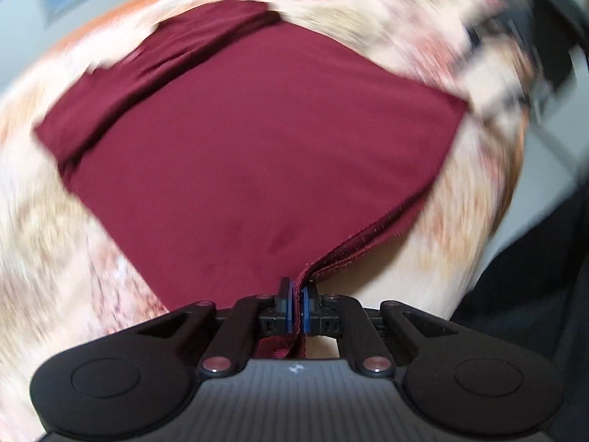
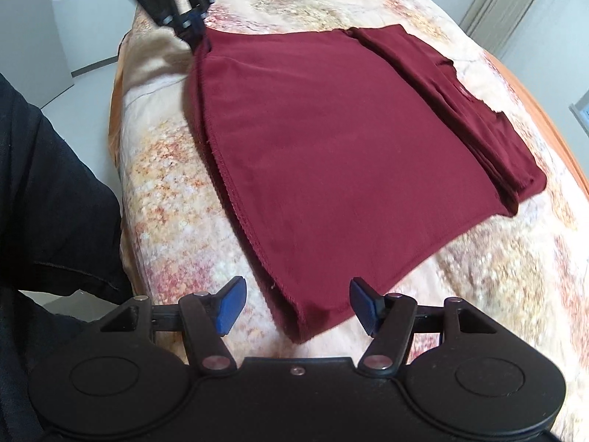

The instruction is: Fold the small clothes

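A dark red garment (image 2: pixel 331 140) lies spread on a floral bedspread, with a folded band along its far right side. In the left wrist view the garment (image 1: pixel 250 154) fills the middle, and my left gripper (image 1: pixel 298 307) is shut on its hem corner, lifting it slightly. The left gripper also shows in the right wrist view (image 2: pixel 189 24) at the garment's far left corner. My right gripper (image 2: pixel 294 304) is open, its blue pads on either side of the garment's near corner, not closed on it.
The bedspread (image 2: pixel 165 169) covers a bed whose left edge drops to a pale floor (image 2: pixel 73 88). The person's dark clothing (image 2: pixel 48 191) is at the left. A curtain (image 2: pixel 508 3) hangs at the far right.
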Motion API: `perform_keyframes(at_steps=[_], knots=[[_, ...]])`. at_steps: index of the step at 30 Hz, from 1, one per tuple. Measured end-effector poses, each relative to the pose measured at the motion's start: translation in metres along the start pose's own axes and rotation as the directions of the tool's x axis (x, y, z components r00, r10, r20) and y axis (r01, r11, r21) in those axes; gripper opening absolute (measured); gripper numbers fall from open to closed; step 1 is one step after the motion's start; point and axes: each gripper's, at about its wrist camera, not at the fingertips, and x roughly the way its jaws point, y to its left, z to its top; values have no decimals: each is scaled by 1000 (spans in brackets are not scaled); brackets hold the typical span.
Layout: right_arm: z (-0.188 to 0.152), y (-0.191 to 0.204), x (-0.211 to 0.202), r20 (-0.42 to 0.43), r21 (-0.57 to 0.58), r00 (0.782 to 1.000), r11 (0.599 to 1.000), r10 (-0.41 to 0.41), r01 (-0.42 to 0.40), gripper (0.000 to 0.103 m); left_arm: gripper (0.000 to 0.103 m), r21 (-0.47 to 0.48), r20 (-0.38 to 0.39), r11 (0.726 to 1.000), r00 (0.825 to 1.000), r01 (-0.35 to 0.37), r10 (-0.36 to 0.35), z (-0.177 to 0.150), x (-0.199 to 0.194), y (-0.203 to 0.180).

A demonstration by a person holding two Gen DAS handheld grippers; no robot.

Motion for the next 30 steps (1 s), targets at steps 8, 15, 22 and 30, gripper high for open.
perform_keyframes(at_steps=[8, 15, 22, 30], knots=[[6, 7, 22, -9, -149, 1000, 989, -4, 2, 64, 5, -513, 107, 836, 981, 194, -162, -10, -5, 86], [7, 0, 30, -17, -212, 1000, 977, 21, -24, 20, 6, -582, 129, 785, 977, 212, -167, -18, -5, 109], [17, -42, 14, 9, 21, 988, 988, 154, -155, 4, 16, -444, 65, 884, 989, 148, -133, -10, -9, 96], [24, -86, 23, 19, 263, 978, 943, 209, -206, 4, 37, -236, 15, 968, 997, 83, -81, 2, -14, 77]])
